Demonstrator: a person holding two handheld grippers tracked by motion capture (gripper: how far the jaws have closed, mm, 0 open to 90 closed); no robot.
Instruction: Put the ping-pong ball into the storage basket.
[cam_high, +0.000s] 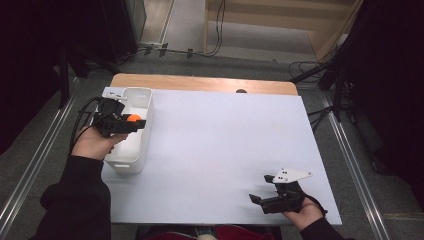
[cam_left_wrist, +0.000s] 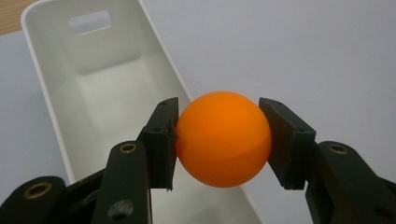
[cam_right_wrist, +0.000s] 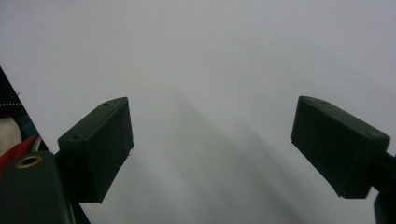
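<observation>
From the high view I see my left hand-held gripper (cam_high: 141, 121) out at the left side of the worktop (cam_high: 220, 150), poised over a long white bin (cam_high: 131, 150) that lies lengthwise along the worktop's left edge. An orange ball (cam_high: 133, 118) sits between its jaws, above the open top of the bin, towards the bin's far half. My right hand-held gripper (cam_high: 262, 188) is well apart from all that, low at the near right corner of the worktop, with its jaws pointing left and a pale three-cornered plate on top.

In the left gripper view the ball (cam_left_wrist: 223, 138) is pinched squarely between the two black pads (cam_left_wrist: 161, 140), one pressing on each side, so this hand-held gripper (cam_left_wrist: 218, 140) is clamped on the ball. Just beyond and below the ball runs the bin (cam_left_wrist: 56, 107), its inside bare, with a cut-out handle in the far end wall. The ball hangs over the bin's right-hand wall as this camera sees it, with plain worktop (cam_left_wrist: 303, 56) past it.

In the right gripper view the right hand-held gripper (cam_right_wrist: 212, 144) stands wide open, its pads (cam_right_wrist: 100, 144) far apart with nothing between them, over bare worktop (cam_right_wrist: 210, 56)
</observation>
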